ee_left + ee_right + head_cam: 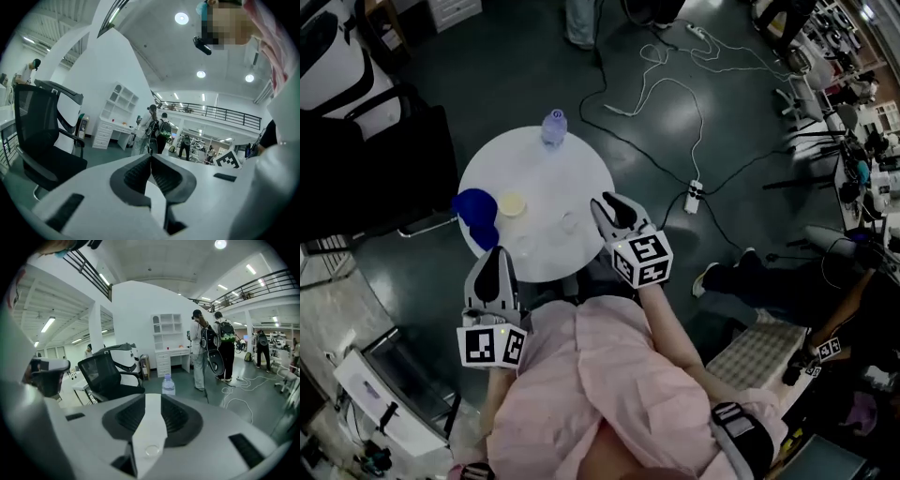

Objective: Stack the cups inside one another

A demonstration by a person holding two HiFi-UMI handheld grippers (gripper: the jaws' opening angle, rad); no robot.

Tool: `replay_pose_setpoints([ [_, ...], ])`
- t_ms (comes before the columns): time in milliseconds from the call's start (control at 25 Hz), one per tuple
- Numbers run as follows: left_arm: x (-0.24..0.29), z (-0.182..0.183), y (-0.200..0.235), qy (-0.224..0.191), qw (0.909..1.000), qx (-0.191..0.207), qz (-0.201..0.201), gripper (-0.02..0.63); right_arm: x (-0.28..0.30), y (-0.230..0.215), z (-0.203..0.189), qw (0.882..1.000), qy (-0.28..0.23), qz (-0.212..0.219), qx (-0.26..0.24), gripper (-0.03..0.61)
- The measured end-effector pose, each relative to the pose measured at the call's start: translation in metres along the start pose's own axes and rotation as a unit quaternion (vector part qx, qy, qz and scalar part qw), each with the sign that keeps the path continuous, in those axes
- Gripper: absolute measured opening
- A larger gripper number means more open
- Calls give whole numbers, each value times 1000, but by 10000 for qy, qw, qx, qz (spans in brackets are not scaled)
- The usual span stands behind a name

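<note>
left gripper (151,157) jaws are closed tip to tip with nothing between them. in the head view it (494,258) sits off the near-left edge of the round white table (581,169) and touches nothing. its own view looks past the jaws at a black office chair (42,140) on the left.

table contents, left to right:
- blue cup (475,208) at the left rim. a second blue shape sits just beside it on the near side, and i can't tell whether that is a separate cup.
- pale yellow cup (512,203) just right of the blue cup, standing apart from it.
- water bottle (554,127) upright at the far rim.
- clear cup (570,223) near the middle of the table, on its own, close to the right gripper's tips.

no cup is nested in another that i can see.

right gripper (605,204) is over the near-right part of the table. in its own view the jaws (153,397) stand apart at a moderate gap. the tabletop shows through the gap, and the clear cup (151,450) is visible low in it, with the pads not on it. the water bottle (168,384) is dead ahead beyond the tips. two standing people (208,348) are at the right.

on the floor right of the table there is a white power strip (694,195) with a cable.
</note>
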State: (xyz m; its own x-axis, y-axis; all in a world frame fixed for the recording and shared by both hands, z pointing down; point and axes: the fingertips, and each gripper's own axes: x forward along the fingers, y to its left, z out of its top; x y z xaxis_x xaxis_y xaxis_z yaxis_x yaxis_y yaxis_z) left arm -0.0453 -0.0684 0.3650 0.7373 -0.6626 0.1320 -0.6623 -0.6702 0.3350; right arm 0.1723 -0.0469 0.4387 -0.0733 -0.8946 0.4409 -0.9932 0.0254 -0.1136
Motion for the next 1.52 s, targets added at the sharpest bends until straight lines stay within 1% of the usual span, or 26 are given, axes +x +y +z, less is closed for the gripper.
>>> replay_pose_setpoints([
  [120, -6, 4, 1, 47, 9999, -17, 116, 19, 4, -1, -12, 9995, 296, 27, 47, 101],
  [240, -1, 8, 6, 85, 9999, -4, 133, 19, 22, -6, -29, 9980, 630, 33, 77, 100],
  [360, -3, 9, 12, 108, 9997, -20, 238, 18, 40, -6, -59, 9939, 1094, 100, 103, 101],
  [480, -8, 9, 18, 142, 9992, -41, 362, 18, 57, -3, -97, 9861, 1642, 143, 206, 101],
  [600, -7, 10, 23, 158, 9991, -58, 394, 18, 68, -4, -129, 9762, 2160, 117, 143, 101],
  [760, -5, 8, 27, 195, 9989, -118, 414, 19, 74, -8, -158, 9656, 2595, 53, 137, 104],
  [1040, 0, 5, 30, 259, 9987, -198, 380, 18, 84, -13, -194, 9505, 3098, 7, 255, 104],
  [1200, -1, 4, 30, 275, 9986, -210, 395, 19, 87, -13, -207, 9453, 3251, -18, 284, 103],
  [1240, -1, 5, 30, 274, 9986, -211, 402, 19, 87, -13, -208, 9449, 3262, -57, 283, 96],
  [1280, -1, 5, 30, 274, 9985, -216, 410, 19, 87, -13, -209, 9450, 3260, -94, 264, 63],
  [1320, -2, 4, 31, 277, 9985, -226, 420, 20, 87, -13, -208, 9455, 3246, -115, 240, 44],
  [1520, -6, 6, 34, 267, 9982, -268, 471, 19, 88, -2, -195, 9537, 2995, -21, 275, 40],
])
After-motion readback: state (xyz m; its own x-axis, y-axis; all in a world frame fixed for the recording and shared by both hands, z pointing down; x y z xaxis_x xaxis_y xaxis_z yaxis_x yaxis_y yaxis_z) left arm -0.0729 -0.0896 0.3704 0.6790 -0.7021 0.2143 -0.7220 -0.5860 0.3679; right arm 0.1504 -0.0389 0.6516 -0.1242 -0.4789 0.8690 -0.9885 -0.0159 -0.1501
